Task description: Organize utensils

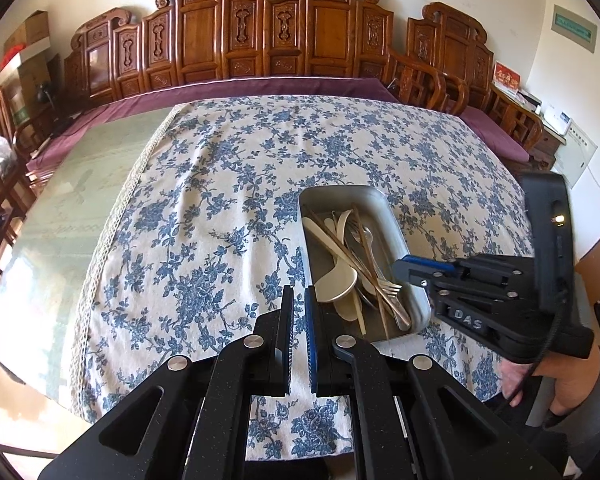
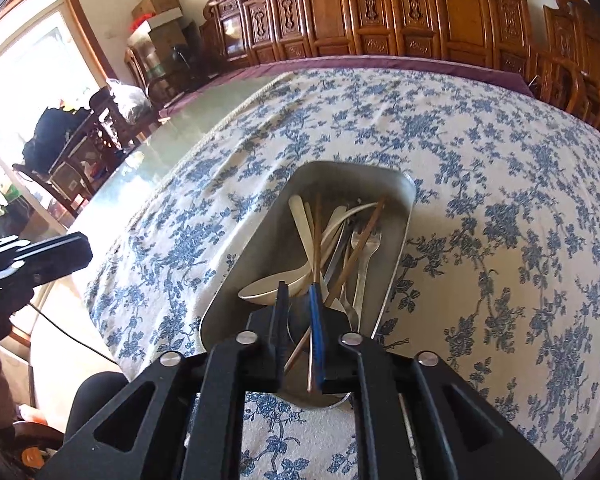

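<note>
The utensils lay heaped in a metal tray (image 2: 396,240) on the blue-floral tablecloth (image 2: 500,160), the tray's long axis running away from the person toward the carved wooden bench-backs (image 2: 380,12). Inside it, two brown chopsticks (image 2: 356,252), a pale ladle-shaped spoon (image 2: 268,286), a longer pale spoon (image 2: 300,216) and at least one steel fork (image 2: 366,248) crossed one another, nearly all lying roughly along the tray's length with handles and heads mixed at both ends. The right gripper (image 2: 300,300) hung directly over the tray's near end, its fingers pointing along the tray; the jaws stood slightly apart, and the near ends of the chopsticks passed through or under the gap, one close beside the blue pad. Whether the pads actually pinched a chopstick could not be told from either view. The left gripper (image 1: 299,300) sat just beside the tray's left rim over bare cloth, jaws nearly together with a narrow slit between them and nothing held. By position the right gripper was clearly the nearer to the pile, and the chopsticks, aligned almost with its fingers rather than across them, looked like the likely next pick; a clean grasp would probably call for closing across the stick's thin shaft.
</note>
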The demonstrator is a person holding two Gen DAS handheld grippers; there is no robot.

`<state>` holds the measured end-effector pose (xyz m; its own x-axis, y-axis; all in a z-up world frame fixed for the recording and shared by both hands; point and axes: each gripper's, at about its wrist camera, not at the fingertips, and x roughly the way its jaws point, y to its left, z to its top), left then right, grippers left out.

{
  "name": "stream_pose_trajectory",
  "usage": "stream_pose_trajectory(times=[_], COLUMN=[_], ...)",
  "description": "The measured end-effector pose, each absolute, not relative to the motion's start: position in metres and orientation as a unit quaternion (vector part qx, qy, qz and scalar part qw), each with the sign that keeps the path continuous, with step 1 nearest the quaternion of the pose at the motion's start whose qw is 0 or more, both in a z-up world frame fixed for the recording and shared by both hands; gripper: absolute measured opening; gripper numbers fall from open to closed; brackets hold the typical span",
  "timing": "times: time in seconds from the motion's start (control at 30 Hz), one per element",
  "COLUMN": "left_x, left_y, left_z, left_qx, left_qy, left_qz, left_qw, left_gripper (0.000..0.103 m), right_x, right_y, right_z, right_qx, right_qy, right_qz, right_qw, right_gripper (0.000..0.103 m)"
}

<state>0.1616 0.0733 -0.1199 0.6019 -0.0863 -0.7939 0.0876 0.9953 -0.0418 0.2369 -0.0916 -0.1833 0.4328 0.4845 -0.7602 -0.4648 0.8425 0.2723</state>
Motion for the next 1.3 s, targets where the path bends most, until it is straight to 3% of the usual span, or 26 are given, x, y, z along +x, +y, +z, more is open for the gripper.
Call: stream_pose_trajectory(times=[0.23, 0.3, 0.43, 0.5, 0.57, 0.6, 0.7, 0.77, 0.87, 1.3], left_x=[0.155, 0.152, 0.145, 0.141, 0.136, 0.134, 0.125, 0.120, 0.108, 0.042], left_y=[0.069, 0.068, 0.062, 0.059, 0.056, 0.054, 0.046, 0.042, 0.033, -0.005], left_z=[-0.115, -0.112, -0.105, -0.101, -0.098, -0.097, -0.093, -0.090, -0.087, -0.067], left_qx=[0.000, -0.001, -0.001, -0.001, 0.001, 0.003, 0.007, 0.004, 0.006, 0.019], left_qy=[0.437, 0.434, 0.423, 0.415, 0.408, 0.407, 0.401, 0.399, 0.395, 0.366], left_qz=[-0.038, -0.036, -0.032, -0.030, -0.028, -0.026, -0.026, -0.030, -0.036, -0.053], left_qw=[0.899, 0.900, 0.905, 0.909, 0.912, 0.913, 0.916, 0.916, 0.918, 0.929], left_gripper=[0.016, 0.030, 0.055, 0.074, 0.085, 0.089, 0.092, 0.094, 0.095, 0.095], right_x=[0.219, 0.213, 0.198, 0.190, 0.181, 0.175, 0.159, 0.150, 0.131, 0.052], right_y=[-0.107, -0.113, -0.126, -0.133, -0.141, -0.146, -0.158, -0.168, -0.183, -0.234], right_z=[-0.156, -0.147, -0.131, -0.124, -0.118, -0.114, -0.105, -0.099, -0.090, -0.068], right_qx=[0.007, 0.006, 0.009, 0.014, 0.014, 0.012, 0.008, 0.011, 0.015, 0.025], right_qy=[0.423, 0.413, 0.391, 0.384, 0.375, 0.368, 0.355, 0.346, 0.332, 0.299], right_qz=[0.281, 0.281, 0.274, 0.271, 0.261, 0.254, 0.237, 0.224, 0.207, 0.151], right_qw=[0.862, 0.866, 0.878, 0.883, 0.889, 0.895, 0.904, 0.911, 0.920, 0.942], right_gripper=[0.016, 0.017, 0.030, 0.036, 0.052, 0.055, 0.072, 0.090, 0.098, 0.100])
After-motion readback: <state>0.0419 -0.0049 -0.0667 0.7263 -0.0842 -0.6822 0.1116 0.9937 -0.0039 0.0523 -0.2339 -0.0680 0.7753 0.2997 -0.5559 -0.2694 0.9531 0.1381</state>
